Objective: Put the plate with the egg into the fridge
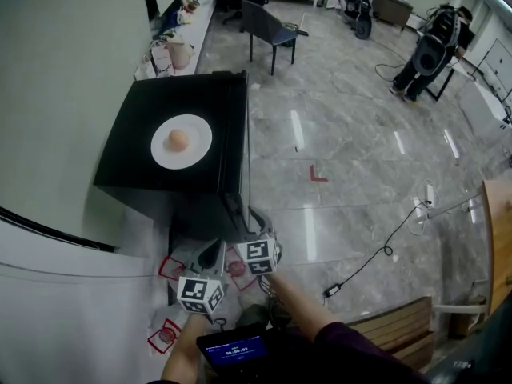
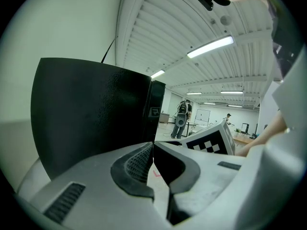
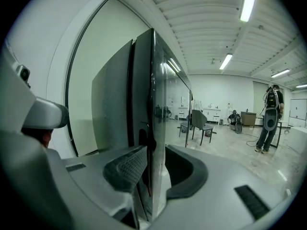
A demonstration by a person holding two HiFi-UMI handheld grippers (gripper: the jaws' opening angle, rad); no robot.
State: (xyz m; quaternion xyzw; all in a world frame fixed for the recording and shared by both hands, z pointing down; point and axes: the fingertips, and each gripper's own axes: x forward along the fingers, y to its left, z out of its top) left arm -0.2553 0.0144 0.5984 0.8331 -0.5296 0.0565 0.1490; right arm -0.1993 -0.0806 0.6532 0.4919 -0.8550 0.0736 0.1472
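A white plate with a brown egg on it rests on top of a low black fridge by the wall. The fridge door looks closed. My right gripper stands at the door's front edge. In the right gripper view that door edge runs between its jaws, which stand wide and open. My left gripper hangs just beside it, lower left. Its jaws are shut with nothing between them, pointing along the fridge's black side.
A dark chair stands beyond the fridge. A cluttered counter runs along the left wall. A person stands at the far right. A cable trails across the tiled floor, and a wooden bench sits at lower right.
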